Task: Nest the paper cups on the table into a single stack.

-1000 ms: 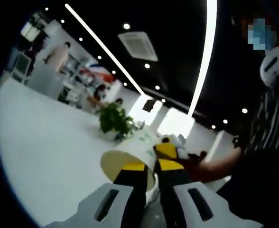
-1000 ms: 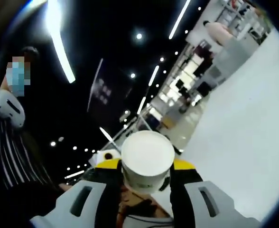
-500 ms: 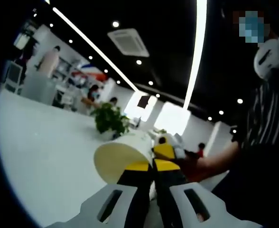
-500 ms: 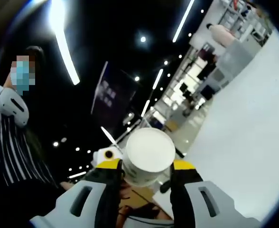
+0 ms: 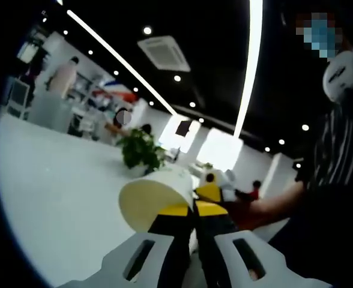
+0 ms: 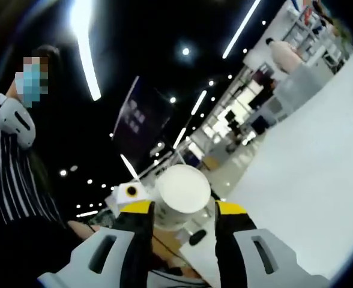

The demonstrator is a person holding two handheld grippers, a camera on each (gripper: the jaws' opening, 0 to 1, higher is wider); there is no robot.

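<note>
In the left gripper view, left gripper (image 5: pixel 192 210) is clamped on the rim wall of a paper cup (image 5: pixel 157 193), yellow-tipped jaws pressed nearly together on it, cup lying on its side with the open mouth facing lower left, held up over the white worktop (image 5: pixel 56 186). Just past the cup the right gripper (image 5: pixel 215 187) comes in from the right, on a person's forearm (image 5: pixel 272 207). Farther back a potted plant (image 5: pixel 141 150) sits on the worktop; striped shirt (image 5: pixel 344 150) at right edge. In the right gripper view, right gripper (image 6: pixel 179 210) grips a second paper cup (image 6: pixel 180 195) between its jaws, flat white base toward the camera. Left gripper (image 6: pixel 128 193) is just beside it on the left. White worktop (image 6: pixel 308 180) spreads to the right, ceiling light strips (image 6: pixel 83 42) above
</note>
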